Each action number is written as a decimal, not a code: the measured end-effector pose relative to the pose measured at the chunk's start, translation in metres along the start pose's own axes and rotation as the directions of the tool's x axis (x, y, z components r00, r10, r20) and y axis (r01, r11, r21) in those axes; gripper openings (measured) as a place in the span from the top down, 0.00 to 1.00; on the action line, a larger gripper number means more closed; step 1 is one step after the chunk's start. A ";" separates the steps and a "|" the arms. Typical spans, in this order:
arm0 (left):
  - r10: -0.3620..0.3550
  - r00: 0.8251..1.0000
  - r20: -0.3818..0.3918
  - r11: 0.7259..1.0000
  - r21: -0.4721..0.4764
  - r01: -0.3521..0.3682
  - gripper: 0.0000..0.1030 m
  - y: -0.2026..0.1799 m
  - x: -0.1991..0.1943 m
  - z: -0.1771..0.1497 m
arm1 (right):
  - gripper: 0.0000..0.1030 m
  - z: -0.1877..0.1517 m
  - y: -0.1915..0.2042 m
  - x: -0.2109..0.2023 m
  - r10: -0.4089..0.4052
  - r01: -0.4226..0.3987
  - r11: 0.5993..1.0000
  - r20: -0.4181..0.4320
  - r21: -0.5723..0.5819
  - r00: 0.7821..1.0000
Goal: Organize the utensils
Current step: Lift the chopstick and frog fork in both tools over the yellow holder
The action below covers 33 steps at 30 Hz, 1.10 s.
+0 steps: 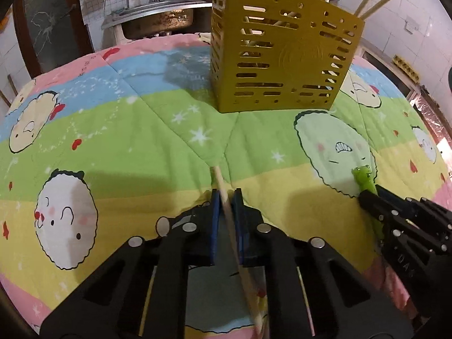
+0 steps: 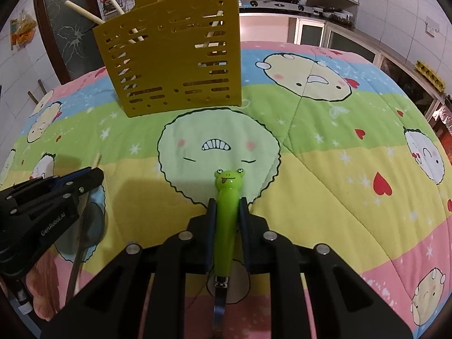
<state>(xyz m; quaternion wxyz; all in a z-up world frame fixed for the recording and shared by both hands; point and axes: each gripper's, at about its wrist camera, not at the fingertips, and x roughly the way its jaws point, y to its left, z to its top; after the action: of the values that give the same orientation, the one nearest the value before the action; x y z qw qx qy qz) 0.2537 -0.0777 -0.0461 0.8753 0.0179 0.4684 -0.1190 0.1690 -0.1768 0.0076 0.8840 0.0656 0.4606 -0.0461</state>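
Left claw (image 1: 226, 195) clamped on a wooden chopstick (image 1: 223, 189); right claw (image 2: 227, 203) clamped on the frog-handled utensil (image 2: 226, 212). Yellow slotted holder (image 1: 282, 53) stands at 12 o'clock, already bearing chopsticks. Advice: lift each piece clear of the rim, tip it upright, lower it straight in, one hand at a time. Counter under a cartoon quilt (image 1: 127, 113), soft and creased. Kitchen sink (image 1: 158, 19) behind.
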 end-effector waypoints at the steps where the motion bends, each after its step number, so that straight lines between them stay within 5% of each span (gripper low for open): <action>1: 0.001 1.000 0.002 1.000 0.001 -0.001 0.92 -0.001 0.000 0.000 | 0.84 0.000 0.000 -0.001 -0.001 0.001 1.000 0.004 0.000 1.000; 16: 0.012 0.981 0.196 1.000 0.017 -0.015 0.93 0.002 -0.056 -0.001 | 0.84 -0.002 -0.014 -0.058 0.018 -0.028 0.998 0.192 0.049 0.981; 27: 0.017 0.904 0.427 0.998 0.044 -0.039 0.93 0.007 -0.126 -0.023 | 0.84 -0.025 -0.023 -0.104 0.029 -0.058 0.996 0.391 0.064 0.920; 33: 0.014 0.871 0.491 0.997 0.063 -0.051 0.93 0.008 -0.143 -0.037 | 0.84 -0.039 -0.019 -0.119 0.014 -0.043 0.998 0.449 0.054 0.893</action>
<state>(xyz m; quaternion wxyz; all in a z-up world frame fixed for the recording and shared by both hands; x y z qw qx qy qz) 0.1493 -0.0374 0.0508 0.9660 0.0273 0.2262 -0.1222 0.0662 -0.1872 0.0817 0.9644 0.0876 0.2417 -0.0613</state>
